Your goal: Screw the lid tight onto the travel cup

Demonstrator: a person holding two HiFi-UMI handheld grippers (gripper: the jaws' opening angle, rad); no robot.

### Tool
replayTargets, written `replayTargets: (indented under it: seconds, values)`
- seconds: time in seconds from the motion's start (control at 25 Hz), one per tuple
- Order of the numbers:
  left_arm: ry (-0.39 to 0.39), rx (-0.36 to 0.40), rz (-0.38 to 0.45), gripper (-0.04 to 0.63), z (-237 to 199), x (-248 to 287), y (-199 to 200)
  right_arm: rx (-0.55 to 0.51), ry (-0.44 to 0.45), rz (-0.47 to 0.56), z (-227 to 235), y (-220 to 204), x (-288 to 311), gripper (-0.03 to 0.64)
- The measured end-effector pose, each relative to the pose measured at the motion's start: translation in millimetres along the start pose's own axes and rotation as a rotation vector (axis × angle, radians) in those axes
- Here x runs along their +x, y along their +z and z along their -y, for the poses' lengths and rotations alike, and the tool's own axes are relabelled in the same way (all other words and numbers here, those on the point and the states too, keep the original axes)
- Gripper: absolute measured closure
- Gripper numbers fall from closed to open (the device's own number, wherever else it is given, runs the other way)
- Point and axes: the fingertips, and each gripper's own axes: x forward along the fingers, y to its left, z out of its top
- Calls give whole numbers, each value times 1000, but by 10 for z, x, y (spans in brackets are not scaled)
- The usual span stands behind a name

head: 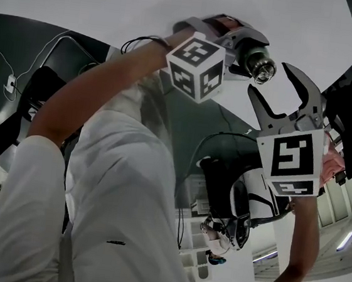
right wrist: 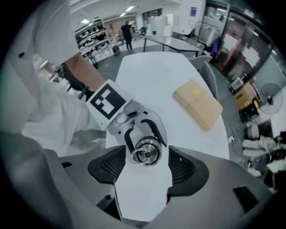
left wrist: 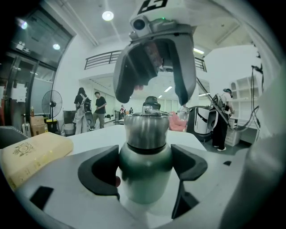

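Observation:
The travel cup has a green body and a steel lid seated on its top. My left gripper is shut on the cup's body, with a dark pad against each side. In the head view it holds the cup out over the white table. My right gripper is open and points down at the lid's top, which carries a small metal ring. Its pads stand apart from the lid on both sides. From the left gripper view, the right gripper hangs just above the lid.
A tan, book-like block lies on the round white table, to one side of the cup. Several people and a floor fan stand in the room beyond. A person's white-sleeved arm fills the head view's lower left.

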Motion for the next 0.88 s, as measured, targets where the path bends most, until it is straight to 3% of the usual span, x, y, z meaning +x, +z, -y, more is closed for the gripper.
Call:
replayTargets:
  seconds: [0.28,0.48,0.56,0.68,0.8,0.88]
  values:
    - [0,-2,1,247,8,-3,1,-631,94,-47,-160,-91,57,330]
    - [-3,-7,5,247,-2,9,10,-922,125,-88,-127,-150,162,331]
    - [-3,-7,4,247,-9,-1,16,-993,143,-91,-125,-145,203,333]
    - [-4,-10,6,247,-10,-4,32,-1034,185,-89,-164,-162,220,388]
    - [-4,-12,8,247,-14,-3,29,-995,177,-72,-165,-153,228,391]
    - [-3,-14,6,247,-9,1,20,-916,167,-47,-164,-144,236,391]
